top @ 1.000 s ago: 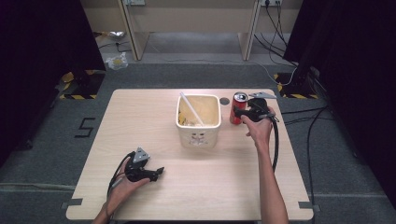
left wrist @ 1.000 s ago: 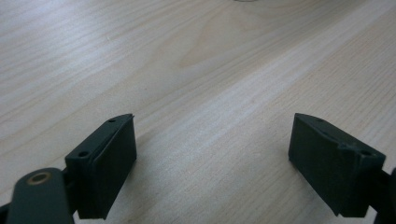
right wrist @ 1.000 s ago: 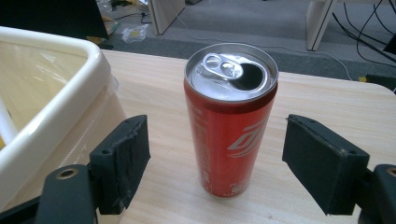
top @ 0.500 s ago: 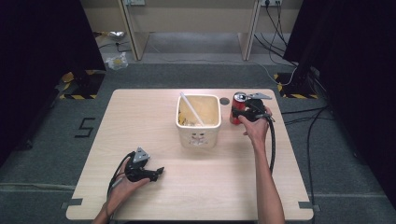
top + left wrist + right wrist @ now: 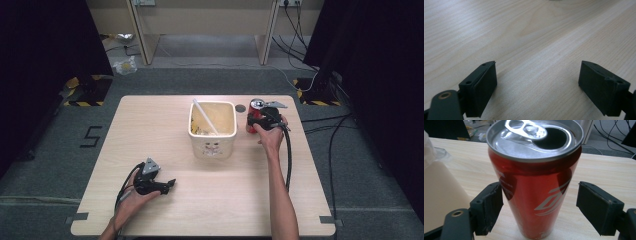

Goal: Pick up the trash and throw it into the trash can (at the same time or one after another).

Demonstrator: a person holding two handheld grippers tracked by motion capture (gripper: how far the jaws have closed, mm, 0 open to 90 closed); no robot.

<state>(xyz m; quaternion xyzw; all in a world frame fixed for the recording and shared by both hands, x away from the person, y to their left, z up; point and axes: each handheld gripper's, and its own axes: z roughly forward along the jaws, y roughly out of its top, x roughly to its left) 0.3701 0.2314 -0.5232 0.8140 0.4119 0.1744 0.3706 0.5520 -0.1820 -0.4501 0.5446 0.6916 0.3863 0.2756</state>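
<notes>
The red can (image 5: 535, 182) carries a pale grey angular logo low on its side; no lettering is legible. Its pull tab is lifted and the mouth is open, a detail the right gripper view supplies and the high view cannot resolve. The high view places the can (image 5: 254, 117) upright at the far right of the surface (image 5: 150, 130), just beside the cream tub (image 5: 212, 129), with a floor mark reading "5" (image 5: 92, 136). The right gripper (image 5: 539, 207) stands spread wide, the can between its jaws, a gap visible on each side. The left gripper (image 5: 537, 82) is wide open over bare surface, holding nothing.
</notes>
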